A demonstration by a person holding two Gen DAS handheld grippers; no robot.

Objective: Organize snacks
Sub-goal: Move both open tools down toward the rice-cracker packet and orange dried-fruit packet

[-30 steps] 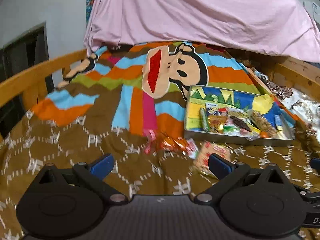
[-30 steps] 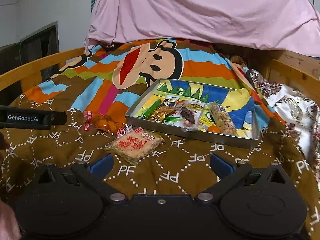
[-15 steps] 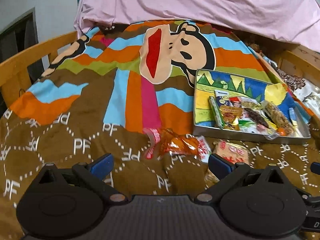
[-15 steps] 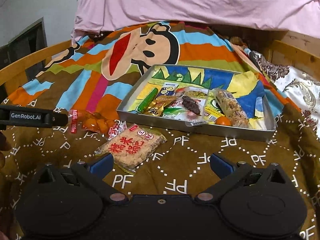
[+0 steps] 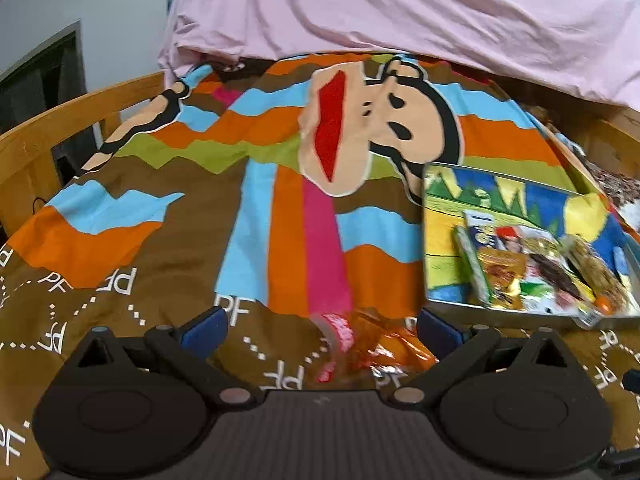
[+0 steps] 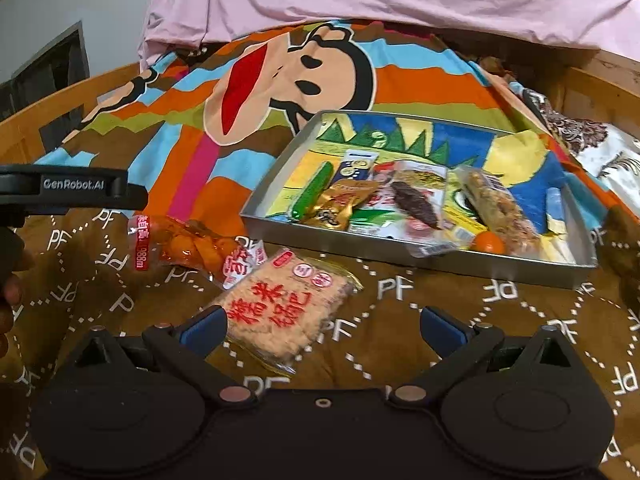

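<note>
- Left gripper (image 5: 322, 330): jaws spread wide, holding nothing, low over orange snack packet (image 5: 384, 350) on the bedspread (image 5: 140, 272), just off the tray's near-left corner.
- Right gripper (image 6: 323, 326): jaws wide apart, empty, above rice cracker pack (image 6: 286, 306) lying by the tray's near edge.
- Metal tray (image 6: 440, 258): right half of bedspread; several snacks piled along its near side, small orange ball (image 6: 487, 243) against near wall.

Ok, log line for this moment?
left hand-held gripper: open over orange snack bag | right hand-held gripper: open at rice cracker pack | tray: part-filled
</note>
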